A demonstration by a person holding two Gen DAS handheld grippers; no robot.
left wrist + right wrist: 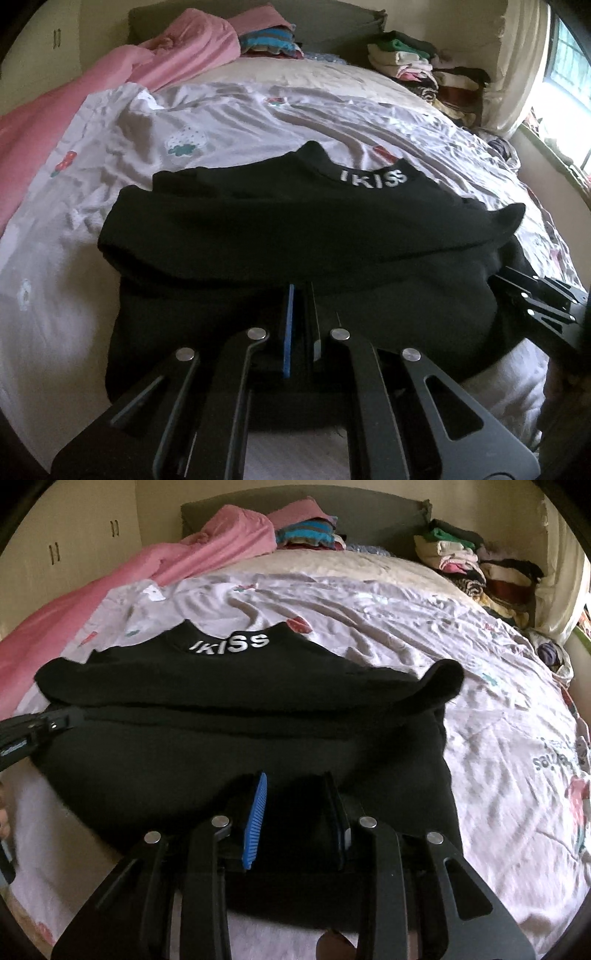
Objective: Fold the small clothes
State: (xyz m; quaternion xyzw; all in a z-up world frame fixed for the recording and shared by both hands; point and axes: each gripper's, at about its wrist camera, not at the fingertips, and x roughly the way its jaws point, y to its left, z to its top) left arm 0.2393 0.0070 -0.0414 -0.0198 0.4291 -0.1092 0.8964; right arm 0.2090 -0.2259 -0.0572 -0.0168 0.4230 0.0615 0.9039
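A black top (295, 229) with white "IKISS" lettering on its collar lies on the bed, sleeves folded across its body. It also shows in the right wrist view (240, 716). My left gripper (301, 295) is shut, its fingers pinching the near hem of the black top. My right gripper (295, 779) is open over the near hem, its blue pad (255, 823) and black pad apart, with cloth lying between them. The right gripper's frame shows at the right edge of the left wrist view (535, 299), and the left gripper's frame at the left edge of the right wrist view (33, 731).
The bed has a white printed sheet (221, 122). A pink blanket (74, 96) lies along the left side. Stacks of folded clothes sit at the head (266, 40) and far right corner (436, 70). A window (565, 55) is at right.
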